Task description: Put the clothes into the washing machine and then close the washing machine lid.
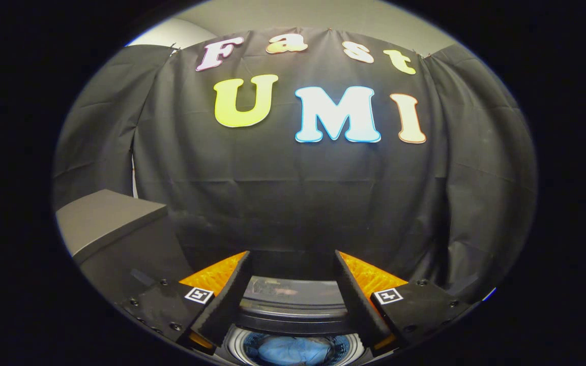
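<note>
Now, gripper [293,277]: fingers spread wide, holding nothing, above the washing machine [293,325]
Lid [291,295]: up, behind the drum
Clothes [293,352]: blue, down inside the drum

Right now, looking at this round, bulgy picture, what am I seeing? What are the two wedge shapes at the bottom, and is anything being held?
The picture comes from a wide-angle camera riding on a hand-held gripper, a two-fingered tool a person carries; there is no robot arm. The wedges are its two fingers, seen from behind. The jaws stand open with nothing between them, so nothing is held. Below, between the fingers, you look down into the round drum of a top-loading washing machine, its lid raised behind the opening. A crumpled light blue cloth already lies inside the drum. Beyond the fingers hangs the booth's black cloth wall, and to one side stands a dark grey box-shaped block. The lid is not yet closed.
</note>
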Motion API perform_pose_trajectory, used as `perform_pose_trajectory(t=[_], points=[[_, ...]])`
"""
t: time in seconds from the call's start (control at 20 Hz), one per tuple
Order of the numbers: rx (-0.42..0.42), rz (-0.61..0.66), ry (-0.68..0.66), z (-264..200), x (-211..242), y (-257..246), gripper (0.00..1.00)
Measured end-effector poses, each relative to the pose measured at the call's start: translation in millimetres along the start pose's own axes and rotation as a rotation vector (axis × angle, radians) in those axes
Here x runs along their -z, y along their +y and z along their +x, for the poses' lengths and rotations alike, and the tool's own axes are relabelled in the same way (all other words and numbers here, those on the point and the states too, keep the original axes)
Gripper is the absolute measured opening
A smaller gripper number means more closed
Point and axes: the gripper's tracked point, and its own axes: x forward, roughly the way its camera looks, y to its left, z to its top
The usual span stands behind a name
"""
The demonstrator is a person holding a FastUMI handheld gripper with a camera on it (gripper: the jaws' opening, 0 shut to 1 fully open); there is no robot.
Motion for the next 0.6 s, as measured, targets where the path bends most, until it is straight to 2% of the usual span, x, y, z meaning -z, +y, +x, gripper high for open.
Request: perform_pose_trajectory(t=[0.1, 0.35, 0.6], points=[[0.007, -0.014, 0.037, -20.7, 24.3, 0.1, 0.98], [0.031, -0.022, 0.033, -91.1, 59.1, -7.6, 0.98], [0.062, -0.003, 0.02, -168.7, 72.2, -14.8, 0.98]])
